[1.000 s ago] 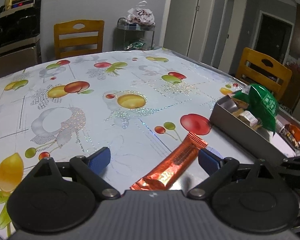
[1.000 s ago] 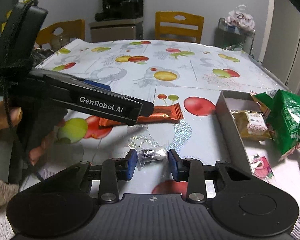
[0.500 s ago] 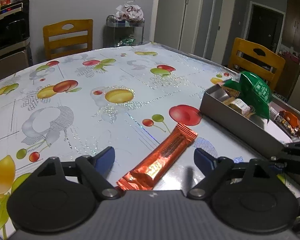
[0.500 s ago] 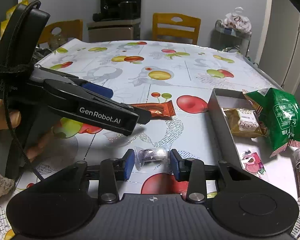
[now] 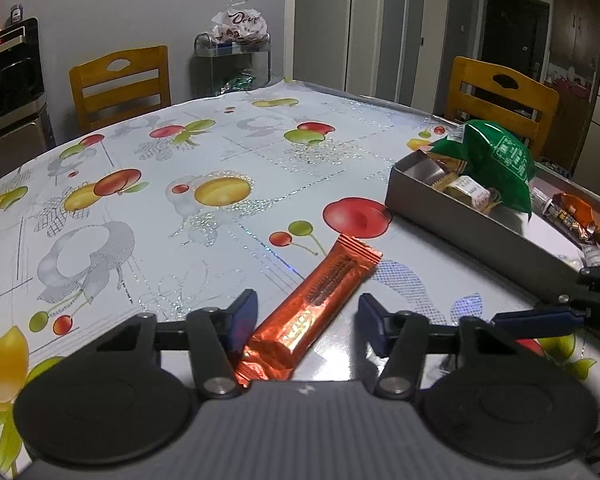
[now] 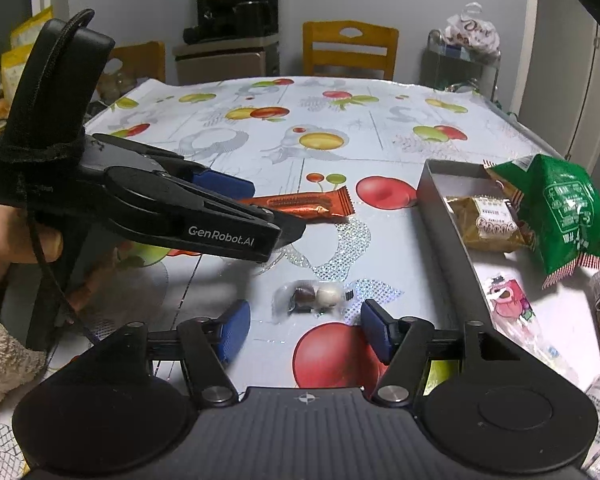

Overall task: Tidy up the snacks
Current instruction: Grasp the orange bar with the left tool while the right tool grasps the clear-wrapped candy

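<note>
Change noted: my left hand-held gripper [image 5: 304,320], wide a second ago, is closing around the orange foil snack bar [image 5: 320,300] lying on the worktop beside the grey tray [image 5: 460,216]; my right hand-held gripper [image 6: 304,320] is spreading, the clear-wrapped candy [image 6: 312,298] released.

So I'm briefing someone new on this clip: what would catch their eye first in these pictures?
The orange snack bar lies on the fruit-print tablecloth between the closing left gripper fingers, one pad touching it. Right of it, a grey tray holds a green snack bag. Nearer, a small clear-wrapped candy lies loose on the cloth ahead of the opening right gripper.
</note>
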`<state>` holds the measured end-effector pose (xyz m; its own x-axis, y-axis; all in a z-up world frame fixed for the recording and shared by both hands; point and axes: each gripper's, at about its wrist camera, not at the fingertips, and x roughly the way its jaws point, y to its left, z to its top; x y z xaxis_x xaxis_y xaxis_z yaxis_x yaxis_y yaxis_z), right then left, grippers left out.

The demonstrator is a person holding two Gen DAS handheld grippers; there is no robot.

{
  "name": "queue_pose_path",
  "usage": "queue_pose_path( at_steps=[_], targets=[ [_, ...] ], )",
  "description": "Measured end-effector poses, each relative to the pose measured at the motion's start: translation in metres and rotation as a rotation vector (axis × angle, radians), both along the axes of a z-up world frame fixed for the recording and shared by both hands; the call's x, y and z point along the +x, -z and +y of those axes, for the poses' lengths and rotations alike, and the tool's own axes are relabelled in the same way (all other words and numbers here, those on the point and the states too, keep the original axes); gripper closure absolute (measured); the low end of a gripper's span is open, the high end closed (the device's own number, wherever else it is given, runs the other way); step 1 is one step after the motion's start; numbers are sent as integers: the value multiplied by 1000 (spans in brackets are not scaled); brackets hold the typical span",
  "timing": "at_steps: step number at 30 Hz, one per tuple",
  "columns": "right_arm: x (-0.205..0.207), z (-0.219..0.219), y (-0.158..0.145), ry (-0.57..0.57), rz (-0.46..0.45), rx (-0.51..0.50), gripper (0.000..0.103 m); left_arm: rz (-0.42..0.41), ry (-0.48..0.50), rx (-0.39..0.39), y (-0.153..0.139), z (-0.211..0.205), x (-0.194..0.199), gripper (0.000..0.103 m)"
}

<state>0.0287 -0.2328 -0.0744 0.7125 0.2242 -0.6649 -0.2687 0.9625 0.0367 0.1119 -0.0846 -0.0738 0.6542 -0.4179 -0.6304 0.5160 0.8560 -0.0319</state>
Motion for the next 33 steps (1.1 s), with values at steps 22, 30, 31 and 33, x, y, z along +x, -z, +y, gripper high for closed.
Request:
queue_pose_path(
  at_steps=[22, 30, 31, 33],
  targets=[
    [16, 13, 3, 39, -37, -18, 52, 16, -14, -23, -3, -5, -4, 75],
    [13, 11, 3, 41, -43, -21, 59, -14, -12, -27, 1, -8, -2, 75],
    [14, 11, 3, 44, -44, -22, 59, -14, -11, -28, 2, -8, -1, 75],
    [14, 11, 3, 50, -47, -25, 62, -14, -10, -29, 2, -8, -1, 75]
  ],
)
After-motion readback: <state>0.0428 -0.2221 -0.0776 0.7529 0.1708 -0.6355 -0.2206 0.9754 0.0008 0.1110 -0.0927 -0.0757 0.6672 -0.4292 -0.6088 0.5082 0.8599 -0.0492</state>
